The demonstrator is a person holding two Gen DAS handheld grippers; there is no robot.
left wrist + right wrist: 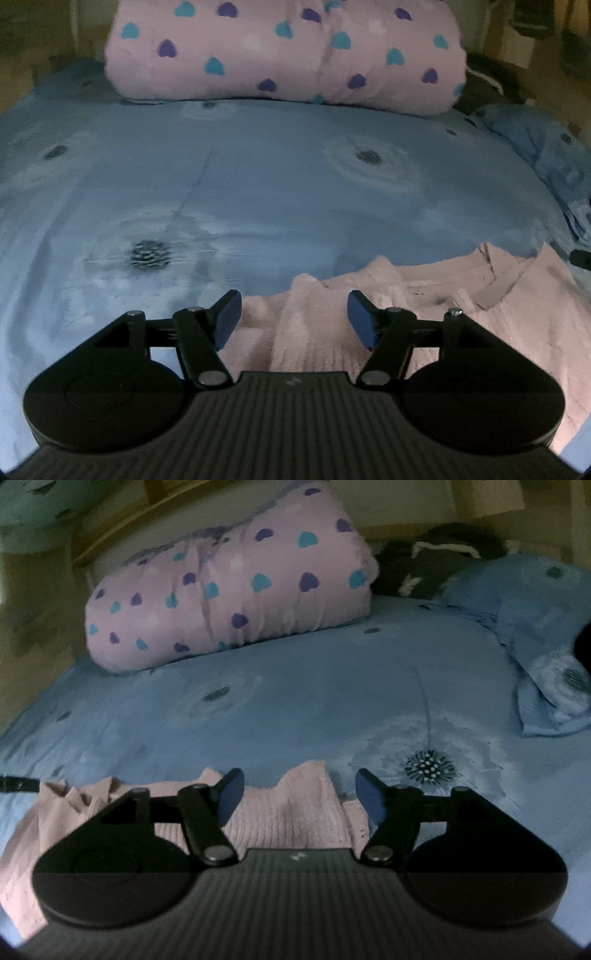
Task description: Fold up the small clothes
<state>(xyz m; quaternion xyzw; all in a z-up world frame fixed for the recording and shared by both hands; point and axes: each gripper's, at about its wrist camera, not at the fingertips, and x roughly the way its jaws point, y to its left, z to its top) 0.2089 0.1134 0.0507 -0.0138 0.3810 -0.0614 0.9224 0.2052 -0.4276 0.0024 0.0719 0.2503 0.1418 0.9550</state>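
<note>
A pale pink knitted garment lies crumpled on a bed covered by a blue dandelion-print sheet.

In the left wrist view, the left tongs stand well apart with nothing gripped. The garment lies under and just beyond them, spreading away to their right side. A raised fold of knit sits between the two blue pads without either pad pressing on it.

In the right wrist view, the right tongs also gape, holding nothing. The garment lies beneath them and stretches off to their left. Its ragged far edge ends just past the fingertips, and bare sheet lies beyond the right finger.

Far ahead of both tongs, a rolled pink quilt with hearts rests across the bed.
</note>
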